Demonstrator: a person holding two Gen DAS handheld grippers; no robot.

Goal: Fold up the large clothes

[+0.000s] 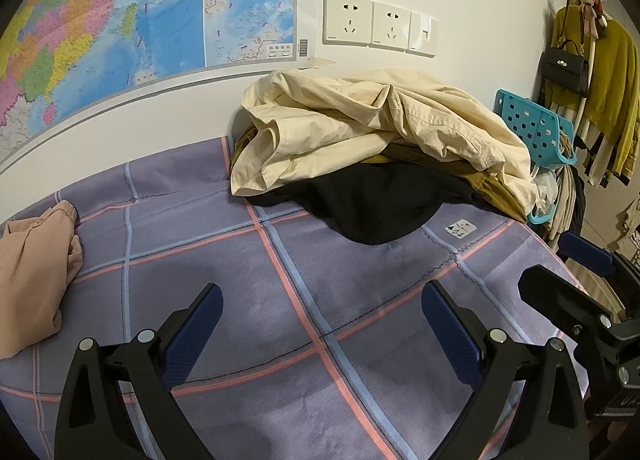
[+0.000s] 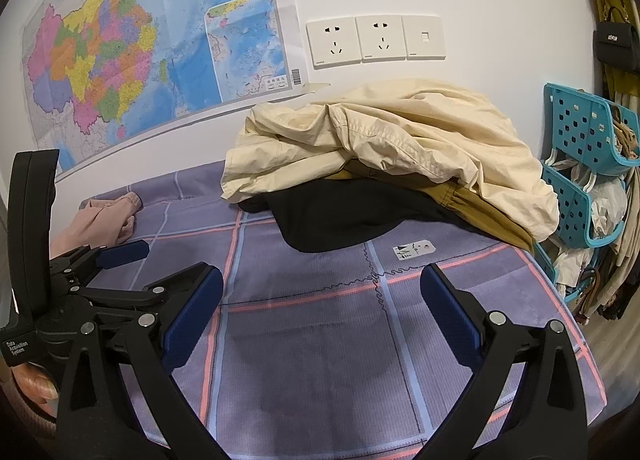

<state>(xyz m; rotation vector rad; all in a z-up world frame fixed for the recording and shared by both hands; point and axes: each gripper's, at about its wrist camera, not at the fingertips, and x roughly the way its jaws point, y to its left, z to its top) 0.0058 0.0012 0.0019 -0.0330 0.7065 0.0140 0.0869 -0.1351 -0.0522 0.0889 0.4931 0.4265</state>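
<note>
Both grippers are held wide apart with nothing gripped: the left gripper (image 1: 322, 316) and right gripper (image 2: 322, 300) are hovered over the purple plaid cover (image 1: 304, 284). The cream garment (image 1: 372, 131) is piled on a black garment (image 1: 372, 203) against the wall; a pink garment (image 1: 32, 272) is left at the far left edge.

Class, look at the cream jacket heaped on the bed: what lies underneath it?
Under the cream jacket a black garment and a mustard-brown garment stick out onto the checked bedcover. How far they extend, or whether more clothes lie beneath, is covered.
</note>
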